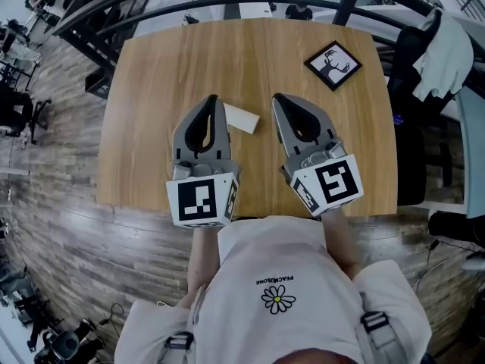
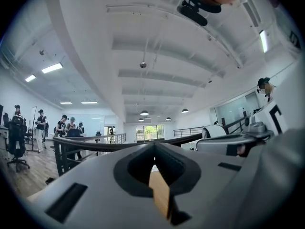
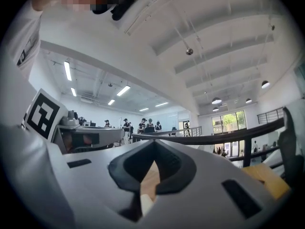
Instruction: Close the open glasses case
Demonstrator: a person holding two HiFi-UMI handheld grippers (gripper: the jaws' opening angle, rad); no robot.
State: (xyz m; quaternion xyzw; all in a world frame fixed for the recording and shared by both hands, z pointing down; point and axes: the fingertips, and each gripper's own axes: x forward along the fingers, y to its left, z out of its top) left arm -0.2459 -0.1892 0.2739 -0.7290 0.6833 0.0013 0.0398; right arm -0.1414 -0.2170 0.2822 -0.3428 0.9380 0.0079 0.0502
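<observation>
I hold both tongs out level over the wooden table (image 1: 151, 89), side by side and apart, their tips pointing away from me. My left gripper (image 1: 214, 98) has its jaws pressed together tip to tip, with nothing caught between them; through the dark opening behind the tips I see only a strip of tabletop. My right gripper (image 1: 277, 97) is the same: jaws drawn together, nothing held, wood showing through the gap. The glasses case (image 1: 244, 117), a flat white thing, lies on the table between the two tongs, just beside the left one, which covers its near left corner from my head view; neither tong touches it. From here I cannot tell whether its lid stands open or down. Farther off, toward the table's far right corner, a small black-framed picture of a deer (image 1: 333, 65) lies flat, well apart from the case. A pale garment (image 1: 447, 55) hangs over a chair beyond the table's right edge.
</observation>
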